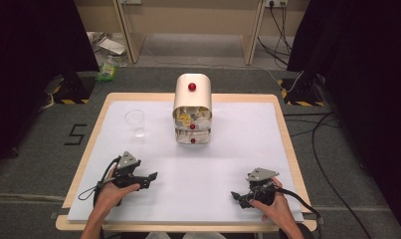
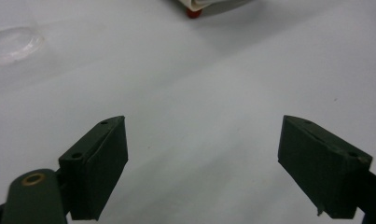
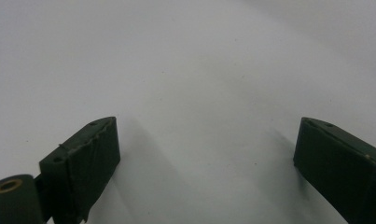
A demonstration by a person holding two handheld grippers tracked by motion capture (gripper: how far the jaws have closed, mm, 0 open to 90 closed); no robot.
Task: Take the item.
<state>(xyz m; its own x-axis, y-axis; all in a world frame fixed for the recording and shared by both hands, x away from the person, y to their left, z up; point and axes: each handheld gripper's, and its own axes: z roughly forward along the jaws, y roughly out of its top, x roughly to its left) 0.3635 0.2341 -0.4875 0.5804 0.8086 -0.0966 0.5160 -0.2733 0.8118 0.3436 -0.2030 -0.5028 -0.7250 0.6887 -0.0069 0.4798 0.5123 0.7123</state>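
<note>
Your left gripper [image 1: 149,177] and right gripper [image 1: 236,196] rest near the white table sheet's [image 1: 238,139] front edge, both with jaws apart, nothing between. From above: cream rounded drawer cabinet with red knobs [image 1: 192,108] mid-table, clear glass cup [image 1: 135,122] just left. The left gripper view catches the cup's base [image 2: 13,43]. A black "5" [image 1: 76,134] marks the grey floor.

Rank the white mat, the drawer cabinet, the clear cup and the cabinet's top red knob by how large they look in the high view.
1. white mat
2. drawer cabinet, open top drawer included
3. clear cup
4. top red knob

No two look alike in size, so the order is clear.
</note>
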